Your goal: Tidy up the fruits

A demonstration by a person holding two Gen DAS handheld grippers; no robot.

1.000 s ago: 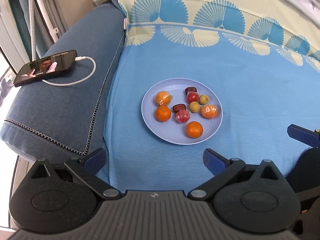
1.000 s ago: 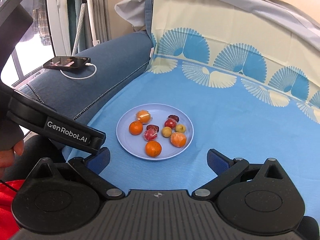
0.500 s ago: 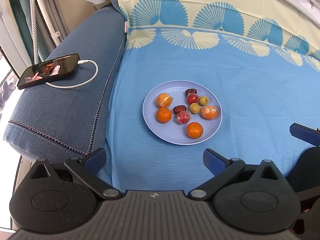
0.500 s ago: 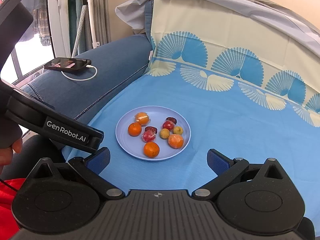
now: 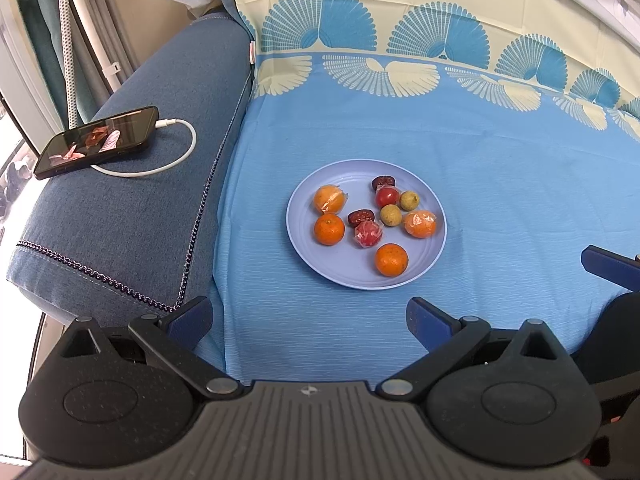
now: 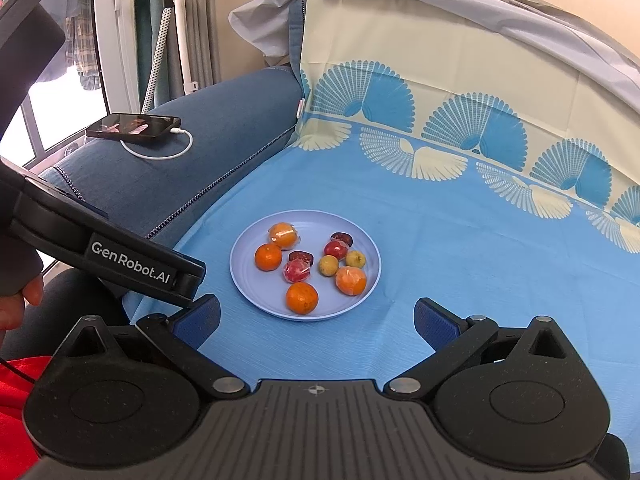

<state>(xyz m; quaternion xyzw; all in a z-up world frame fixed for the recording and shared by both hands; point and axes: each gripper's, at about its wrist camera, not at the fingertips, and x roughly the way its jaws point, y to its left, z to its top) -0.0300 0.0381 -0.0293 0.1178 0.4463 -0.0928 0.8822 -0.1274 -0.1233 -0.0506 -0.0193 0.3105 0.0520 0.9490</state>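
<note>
A light blue plate lies on the blue cloth and holds several small fruits: oranges, two of them in clear wrap, a wrapped red fruit, a red tomato, two yellow-green fruits and two dark dates. My left gripper is open and empty, short of the plate's near rim. My right gripper is open and empty, just before the plate. The left gripper's body shows at the left of the right wrist view.
A phone on a white charging cable lies on the blue denim cushion to the left. The cloth's cream fan-patterned border rises behind. A window and curtain stand at far left.
Both grippers have drawn back and risen slightly, so the plate sits a little farther off in both views. Nothing on the plate has moved.
</note>
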